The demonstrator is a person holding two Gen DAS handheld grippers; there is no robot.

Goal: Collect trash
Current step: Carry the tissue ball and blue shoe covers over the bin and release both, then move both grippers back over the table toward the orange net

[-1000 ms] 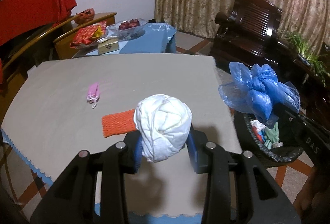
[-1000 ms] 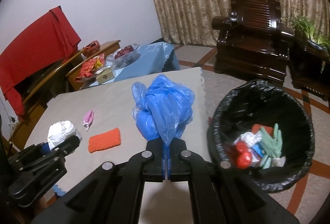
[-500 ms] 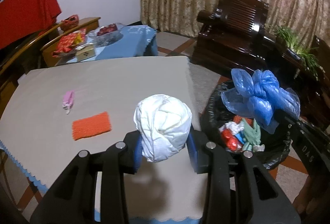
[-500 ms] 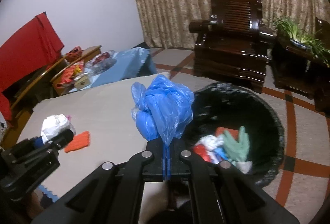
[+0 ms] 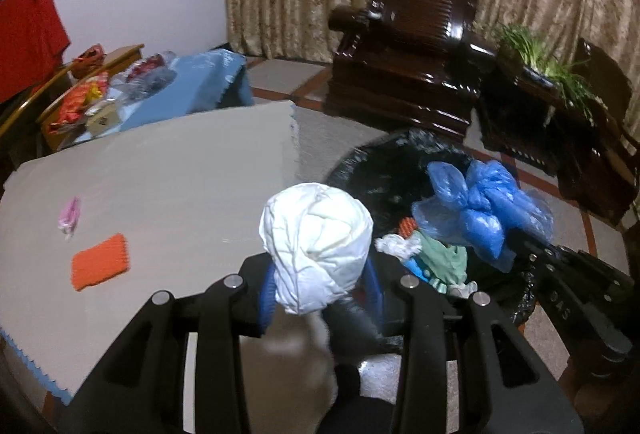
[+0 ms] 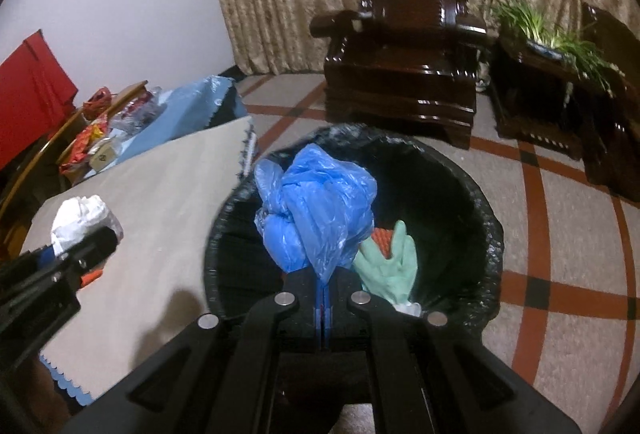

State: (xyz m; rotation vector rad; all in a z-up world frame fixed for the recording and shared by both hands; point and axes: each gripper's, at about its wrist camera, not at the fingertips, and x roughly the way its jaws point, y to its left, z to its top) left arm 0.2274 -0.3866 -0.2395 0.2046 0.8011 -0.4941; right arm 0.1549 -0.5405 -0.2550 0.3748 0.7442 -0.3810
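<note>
While the right gripper [image 6: 323, 298], clamped on the blue bag [image 6: 316, 210], hung directly over the bin [image 6: 490, 234], the left gripper [image 5: 320, 286], gripping the white wad [image 5: 316, 242], stood beside the rim, over the bench [image 5: 160, 186] edge.

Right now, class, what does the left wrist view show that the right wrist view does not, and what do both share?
Only the left wrist view shows the pink scrap on the table, and the whole orange pad; the right view catches just a sliver of that pad.

Only the right wrist view shows the bin rim all round.

Both show the left gripper shut on the white wad, the right gripper shut on the blue bag, the green glove and the armchair.
</note>
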